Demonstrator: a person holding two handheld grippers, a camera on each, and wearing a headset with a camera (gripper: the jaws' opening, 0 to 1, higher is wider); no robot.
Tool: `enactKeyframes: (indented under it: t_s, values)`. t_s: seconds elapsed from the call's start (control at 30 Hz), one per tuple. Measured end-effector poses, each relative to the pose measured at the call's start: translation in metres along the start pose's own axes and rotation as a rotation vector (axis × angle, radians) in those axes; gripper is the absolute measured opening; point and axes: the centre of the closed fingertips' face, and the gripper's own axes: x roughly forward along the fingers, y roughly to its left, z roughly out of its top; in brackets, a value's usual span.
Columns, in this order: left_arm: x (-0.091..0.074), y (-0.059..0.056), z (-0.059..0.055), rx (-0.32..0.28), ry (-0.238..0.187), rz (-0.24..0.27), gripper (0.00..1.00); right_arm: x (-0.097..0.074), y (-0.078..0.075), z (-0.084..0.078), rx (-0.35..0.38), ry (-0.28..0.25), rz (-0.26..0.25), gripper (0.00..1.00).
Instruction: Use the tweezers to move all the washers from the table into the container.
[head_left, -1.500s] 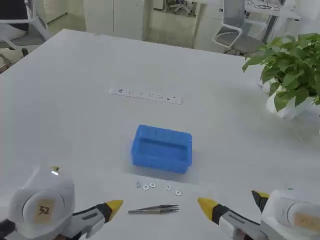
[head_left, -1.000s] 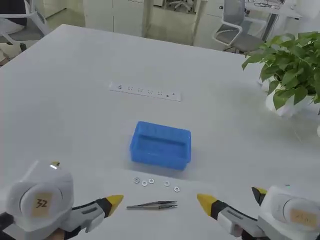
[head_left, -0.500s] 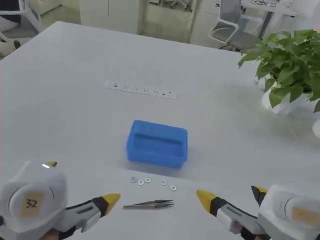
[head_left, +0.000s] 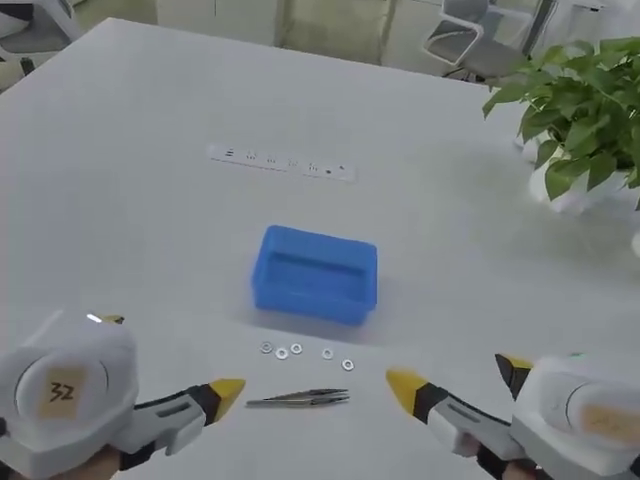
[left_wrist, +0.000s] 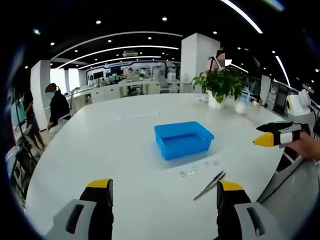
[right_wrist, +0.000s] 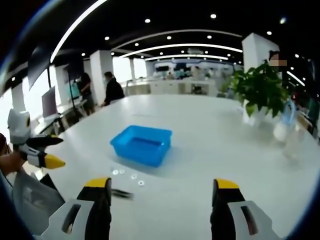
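Observation:
A blue container (head_left: 315, 275) stands mid-table. Just in front of it lie several small washers (head_left: 296, 350) in a loose row, and nearer still the steel tweezers (head_left: 298, 399) lie flat. My left gripper (head_left: 168, 354) is low at the left, open and holding nothing. My right gripper (head_left: 456, 372) is low at the right, also open and holding nothing. The left gripper view has the container (left_wrist: 182, 140), washers (left_wrist: 194, 170) and tweezers (left_wrist: 210, 184) ahead of its open left gripper (left_wrist: 164, 185). The right gripper view has the container (right_wrist: 142, 143) and washers (right_wrist: 128, 174) beyond the right gripper (right_wrist: 162, 183).
A white power strip (head_left: 283, 163) lies behind the container. A potted plant (head_left: 585, 110) stands at the table's far right. Office chairs and several people are beyond the table's far edge. Bare white table surrounds the container.
The head camera has shifted slightly, so the whole scene slid in the picture. Both grippers stay open near the table's front edge. The tweezers, washers and container lie where they were.

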Motion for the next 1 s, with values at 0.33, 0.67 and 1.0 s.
enactKeyframes:
  t_s: [0.33, 0.67, 1.0]
  values:
    - [0.016, -0.032, -0.006, 0.116, 0.078, -0.180, 0.62, 0.009, 0.009, -0.016, 0.054, 0.047, 0.024, 0.80]
    - [0.036, -0.054, -0.023, 0.232, 0.185, -0.335, 0.27, 0.012, 0.018, -0.020, 0.037, 0.080, 0.044, 0.78]
    - [0.055, -0.070, -0.054, 0.353, 0.300, -0.468, 0.15, 0.013, 0.025, -0.025, 0.013, 0.110, 0.060, 0.77]
